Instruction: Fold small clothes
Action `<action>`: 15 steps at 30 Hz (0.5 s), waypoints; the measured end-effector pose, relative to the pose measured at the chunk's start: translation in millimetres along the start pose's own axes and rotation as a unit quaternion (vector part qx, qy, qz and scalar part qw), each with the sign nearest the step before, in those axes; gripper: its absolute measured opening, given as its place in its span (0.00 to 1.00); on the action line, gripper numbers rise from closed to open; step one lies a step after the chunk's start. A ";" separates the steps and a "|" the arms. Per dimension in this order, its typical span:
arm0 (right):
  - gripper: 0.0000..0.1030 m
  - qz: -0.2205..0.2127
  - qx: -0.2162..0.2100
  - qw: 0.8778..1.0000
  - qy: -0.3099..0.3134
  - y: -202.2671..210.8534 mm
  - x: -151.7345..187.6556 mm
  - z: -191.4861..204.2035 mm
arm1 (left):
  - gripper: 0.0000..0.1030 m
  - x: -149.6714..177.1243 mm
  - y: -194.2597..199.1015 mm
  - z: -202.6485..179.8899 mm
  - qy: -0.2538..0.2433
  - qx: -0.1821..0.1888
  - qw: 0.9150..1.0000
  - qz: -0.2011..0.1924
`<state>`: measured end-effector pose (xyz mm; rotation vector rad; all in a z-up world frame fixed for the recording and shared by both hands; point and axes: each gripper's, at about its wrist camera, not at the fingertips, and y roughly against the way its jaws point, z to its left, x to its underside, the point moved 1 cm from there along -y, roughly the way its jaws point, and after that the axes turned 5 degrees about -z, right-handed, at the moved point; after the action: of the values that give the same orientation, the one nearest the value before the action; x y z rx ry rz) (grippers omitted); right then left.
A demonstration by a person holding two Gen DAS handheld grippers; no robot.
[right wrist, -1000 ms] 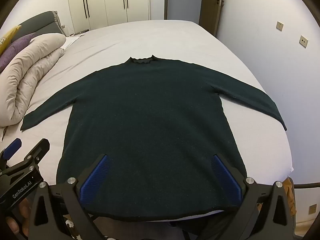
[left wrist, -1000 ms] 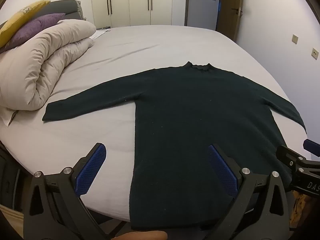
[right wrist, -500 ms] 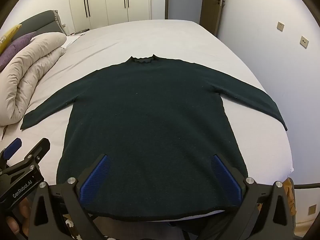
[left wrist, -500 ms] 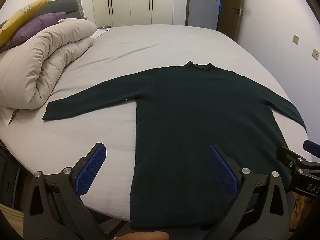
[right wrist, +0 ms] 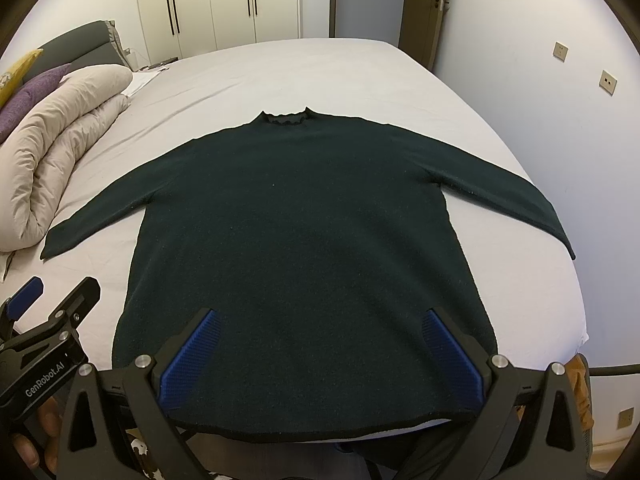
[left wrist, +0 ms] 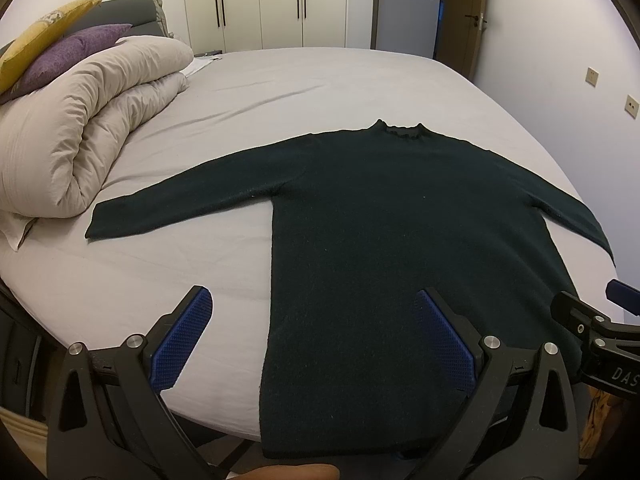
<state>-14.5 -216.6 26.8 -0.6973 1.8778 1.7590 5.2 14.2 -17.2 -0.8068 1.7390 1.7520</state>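
A dark green sweater [left wrist: 400, 248] lies flat and face up on the grey bed sheet [left wrist: 280, 80], spread out with both sleeves stretched sideways and slightly toward the near edge. Its ruffled collar [right wrist: 285, 118] points to the far side of the bed, and its hem [right wrist: 312, 434] lies along the near edge of the mattress, running just past it.

The left gripper [left wrist: 314, 340] hovers at the near edge of the bed with its jaws spread wide and nothing between them. Its left blue pad [left wrist: 180, 340] sits over bare sheet beside the sweater's side seam, while the right blue pad [left wrist: 446, 344] sits over the sweater's lower body. The right gripper [right wrist: 320, 360] is likewise wide apart and empty, both of its blue pads [right wrist: 192, 356] over the lower part of the sweater, near the hem. Whether either gripper touches the fabric cannot be told. In each wrist view the other gripper shows at the side of the frame.

The sweater's left sleeve [left wrist: 180, 204] ends near a rolled beige duvet [left wrist: 80, 132], close to it but apart. A purple pillow [left wrist: 68, 56] and a yellow pillow [left wrist: 40, 32] rest on top of the duvet, against a dark headboard [right wrist: 76, 40]. White wardrobe doors [left wrist: 260, 0] stand beyond the far end of the bed, with a brown door [right wrist: 426, 8] to their right.
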 end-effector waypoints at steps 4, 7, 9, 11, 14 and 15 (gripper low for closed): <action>1.00 0.000 0.000 1.000 0.000 -0.5 2.0 0.7 | 1.00 1.3 0.4 -0.3 0.000 0.000 1.000 0.001; 1.00 0.000 0.000 1.000 0.000 -0.7 1.9 0.7 | 1.00 2.1 0.5 0.3 0.000 0.000 1.000 0.001; 1.00 0.000 0.000 1.000 0.000 -0.5 1.5 0.7 | 1.00 2.7 0.1 1.3 0.000 0.000 1.000 0.001; 1.00 0.000 0.000 1.000 0.000 -0.6 1.3 0.7 | 1.00 3.2 0.4 1.5 0.000 0.001 1.000 0.001; 1.00 0.000 0.000 1.000 0.000 -0.6 1.1 0.6 | 1.00 2.9 0.3 1.0 0.000 0.000 1.000 0.001; 1.00 0.000 0.000 1.000 0.000 -0.6 1.5 0.6 | 1.00 2.9 0.3 0.9 0.000 0.000 1.000 0.002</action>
<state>-15.2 -216.1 25.3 -0.6961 1.8785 1.7591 3.0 15.0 -19.2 -0.8045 1.7417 1.7535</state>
